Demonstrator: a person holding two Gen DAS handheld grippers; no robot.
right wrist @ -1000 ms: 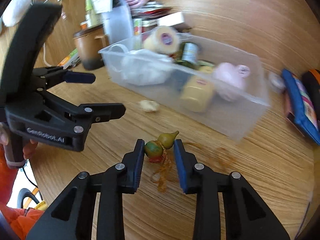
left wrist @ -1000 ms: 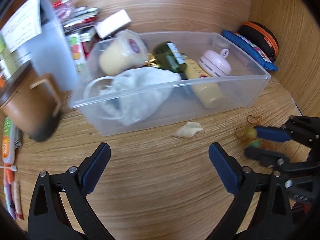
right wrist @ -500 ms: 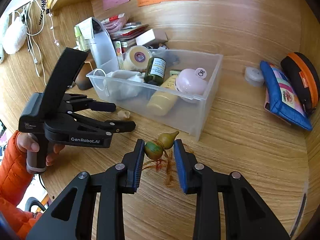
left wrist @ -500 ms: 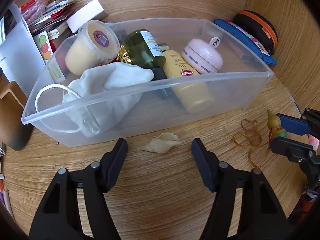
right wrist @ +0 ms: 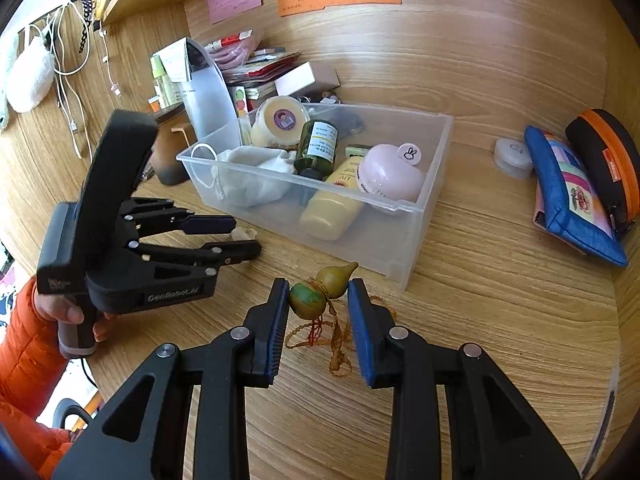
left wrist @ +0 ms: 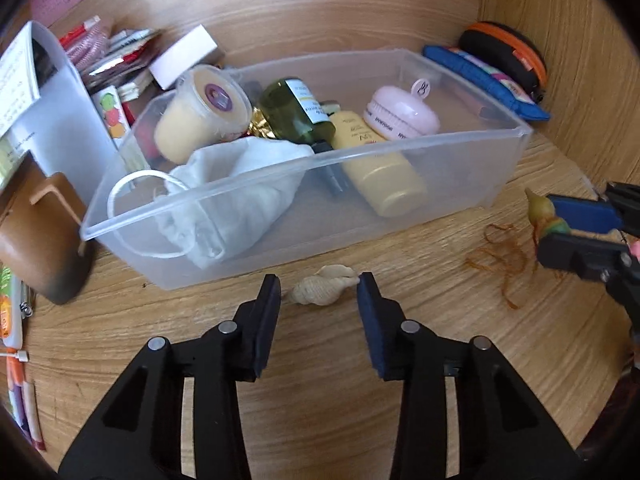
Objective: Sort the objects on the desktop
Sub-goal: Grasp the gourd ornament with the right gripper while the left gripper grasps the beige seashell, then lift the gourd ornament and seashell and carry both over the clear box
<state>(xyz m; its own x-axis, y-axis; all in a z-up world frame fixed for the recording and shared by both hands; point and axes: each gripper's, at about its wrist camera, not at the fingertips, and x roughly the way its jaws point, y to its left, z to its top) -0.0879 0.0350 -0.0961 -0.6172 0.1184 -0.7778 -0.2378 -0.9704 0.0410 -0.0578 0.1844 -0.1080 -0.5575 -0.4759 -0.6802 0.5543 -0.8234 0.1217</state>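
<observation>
While the shell (left wrist: 323, 289) lies on the desk (left wrist: 320, 360) just in front of the bin (left wrist: 400, 148), it is flanked by the left gripper (left wrist: 319, 294), whose jaws have just been closing; the right pad seems to meet the shell's tip, a small gap is seen at the left pad. A gourd charm (right wrist: 322, 290) is clamped between the pads of the right gripper (right wrist: 319, 300), its cord (right wrist: 336, 340) trailing onto the desk. A bottle (left wrist: 298, 114), tub (left wrist: 200, 118), cloth (left wrist: 240, 188) and tube (left wrist: 380, 168) are seen inside the bin.
</observation>
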